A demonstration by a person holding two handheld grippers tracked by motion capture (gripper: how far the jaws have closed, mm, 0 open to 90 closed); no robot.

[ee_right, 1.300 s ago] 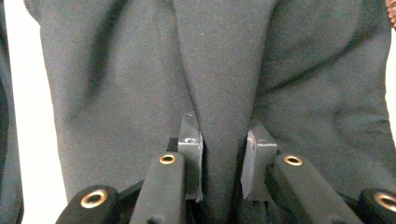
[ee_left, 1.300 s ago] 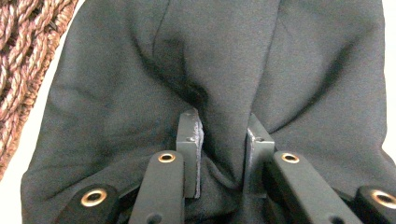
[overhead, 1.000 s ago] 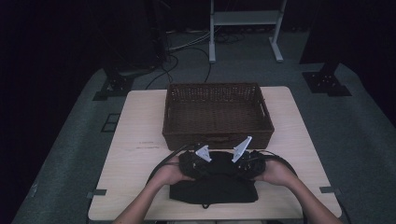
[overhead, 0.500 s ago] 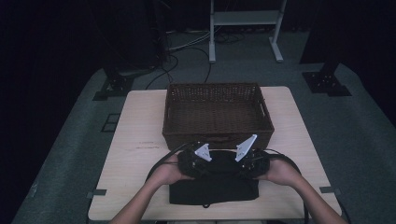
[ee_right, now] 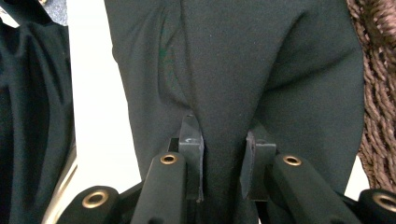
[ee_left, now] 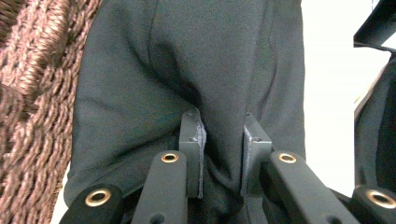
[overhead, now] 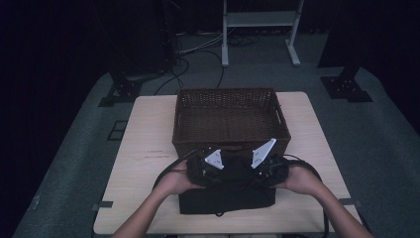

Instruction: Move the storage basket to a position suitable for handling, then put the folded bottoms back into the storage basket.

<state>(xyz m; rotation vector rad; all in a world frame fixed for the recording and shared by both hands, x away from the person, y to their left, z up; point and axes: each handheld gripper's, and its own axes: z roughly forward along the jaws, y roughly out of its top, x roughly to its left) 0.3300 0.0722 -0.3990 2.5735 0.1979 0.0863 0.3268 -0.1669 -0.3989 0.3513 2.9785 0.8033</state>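
Looking down from the high view on a pale counter [overhead: 148,148] in the middle of the frame, with a brown wicker basket [overhead: 230,119] sitting toward its upper centre. Lying at the lower centre of the frame, just below the basket's near wall, a black cloth [overhead: 225,198], partly flat on the counter and partly lifted. Coming in from the bottom left, a left hand [overhead: 173,182] gripping the left tongs [overhead: 205,168]; coming in from the bottom right, a right hand [overhead: 299,179] gripping the right tongs [overhead: 267,168]. Holding both close together, side by side, just in front of the basket, each topped by a pale three-cornered plate.

Showing in the left gripper view the left tongs [ee_left: 223,156] clamped on a bunched fold of the black cloth [ee_left: 196,70], the fabric pinched between the two pads and rising toward the top of the frame. Filling the left edge, the wicker basket [ee_left: 32,93]; glimpsing the bright counter [ee_left: 327,93] at the right.

Showing in the right gripper view the right tongs [ee_right: 223,158] likewise pinching a fold of the black cloth [ee_right: 243,60], the jaws nearly together with fabric between them. Running down the right edge, the basket [ee_right: 378,93]; lying at the left, the pale counter [ee_right: 93,107] and more dark cloth.
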